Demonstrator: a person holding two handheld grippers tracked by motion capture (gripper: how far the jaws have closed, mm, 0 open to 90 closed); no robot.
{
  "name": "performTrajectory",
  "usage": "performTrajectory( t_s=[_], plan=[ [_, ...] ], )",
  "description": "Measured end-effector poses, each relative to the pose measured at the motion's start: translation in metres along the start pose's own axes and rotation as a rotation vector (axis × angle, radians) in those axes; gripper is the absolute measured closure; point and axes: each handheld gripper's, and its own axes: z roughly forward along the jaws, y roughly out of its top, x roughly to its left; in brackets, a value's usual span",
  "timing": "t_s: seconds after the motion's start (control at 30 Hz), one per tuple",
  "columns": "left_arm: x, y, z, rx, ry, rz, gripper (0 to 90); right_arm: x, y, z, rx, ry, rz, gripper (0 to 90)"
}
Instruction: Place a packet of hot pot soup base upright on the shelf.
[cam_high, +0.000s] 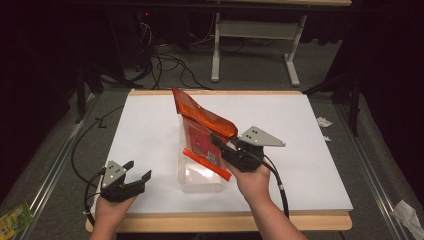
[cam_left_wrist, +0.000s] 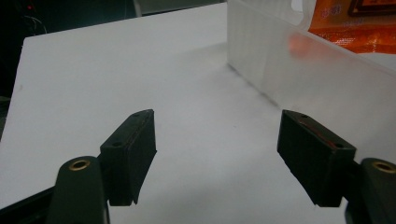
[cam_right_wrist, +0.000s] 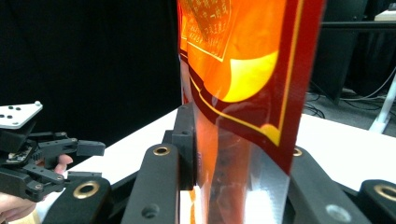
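Observation:
An orange and red snack bag (cam_high: 202, 122) stands tilted, its lower end inside a clear plastic container (cam_high: 200, 180) near the middle of the white board. My right gripper (cam_high: 220, 142) is shut on the bag from the right side; in the right gripper view the bag (cam_right_wrist: 243, 70) rises between the pressed jaws of the right gripper (cam_right_wrist: 233, 154). My left gripper (cam_high: 139, 170) rests at the board's front left, open and holding nothing. The left gripper (cam_left_wrist: 217, 156) faces the container's wall (cam_left_wrist: 299, 70), with the bag (cam_left_wrist: 355, 28) showing above it.
The white board (cam_high: 150, 130) lies on a wooden table. A table frame (cam_high: 216, 50) and cables stand on the floor beyond. A green packet (cam_high: 15, 217) lies at the lower left, and crumpled paper (cam_high: 410, 215) at the right.

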Motion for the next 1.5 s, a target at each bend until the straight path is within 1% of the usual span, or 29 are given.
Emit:
performTrajectory(
  t_s=[0.13,0.23,0.37,0.4,0.47,0.53,0.6,0.77,0.83,0.93,1.0,1.07,1.1,1.13,1.17,1.2,1.23,1.33,1.43,1.5],
  plan=[
    [0.001,0.000,0.000,-0.004,0.007,-0.006,28.7,0.002,-0.004,0.006,0.006,-0.017,-0.006,72.7],
    [0.002,0.000,-0.001,-0.004,0.008,-0.004,28.7,0.004,-0.008,0.009,0.014,-0.027,0.002,72.7],
    [0.003,0.000,-0.003,-0.004,0.009,-0.004,28.7,0.007,-0.013,0.015,0.019,-0.037,-0.009,72.7],
    [0.003,0.000,-0.003,-0.010,0.008,-0.010,28.7,0.007,-0.014,0.017,0.020,-0.037,-0.011,72.7],
    [0.003,0.000,-0.003,-0.007,0.010,-0.003,28.7,0.008,-0.016,0.019,0.025,-0.045,-0.016,72.7],
    [0.003,0.000,-0.003,-0.009,0.008,-0.008,28.7,0.007,-0.019,0.021,0.025,-0.046,-0.009,72.7],
    [0.003,0.000,-0.002,-0.003,0.007,-0.003,28.7,0.007,-0.021,0.023,0.022,-0.045,-0.009,72.7],
    [0.002,-0.001,-0.003,-0.002,0.009,-0.001,28.7,0.005,-0.028,0.027,0.037,-0.047,-0.003,72.6],
    [0.002,0.000,-0.004,-0.010,0.014,0.004,28.7,0.003,-0.030,0.029,0.038,-0.047,0.013,72.6],
    [0.002,0.000,-0.006,-0.020,0.016,0.003,28.9,0.001,-0.030,0.030,0.038,-0.046,0.010,72.6],
    [0.003,0.000,-0.006,-0.017,0.015,0.000,28.9,0.000,-0.031,0.030,0.033,-0.040,0.020,72.6],
    [0.003,-0.001,-0.006,-0.014,0.014,-0.002,28.9,-0.001,-0.034,0.030,0.029,-0.037,0.017,72.5],
    [0.003,-0.001,-0.006,-0.013,0.014,-0.001,29.0,-0.003,-0.036,0.030,0.030,-0.034,0.024,72.5],
    [0.003,-0.001,-0.006,-0.013,0.016,-0.001,29.0,-0.005,-0.037,0.029,0.031,-0.031,0.046,72.4],
    [0.003,-0.001,-0.006,-0.010,0.015,0.000,29.2,-0.006,-0.038,0.028,0.042,-0.033,0.047,72.4],
    [0.003,-0.001,-0.006,-0.011,0.015,-0.002,29.2,-0.006,-0.039,0.028,0.044,-0.031,0.039,72.3],
    [0.003,-0.001,-0.007,-0.012,0.013,-0.002,29.3,-0.006,-0.040,0.028,0.045,-0.031,0.041,72.3],
    [0.002,-0.001,-0.007,-0.009,0.012,0.003,29.3,-0.003,-0.042,0.029,0.054,-0.021,0.018,72.2],
    [0.001,-0.001,-0.006,-0.006,0.009,0.004,29.4,-0.002,-0.043,0.030,0.063,0.000,0.000,71.5],
    [0.001,-0.002,-0.006,-0.005,0.010,0.006,29.5,-0.002,-0.044,0.030,0.066,0.011,0.002,71.3]
  ],
)
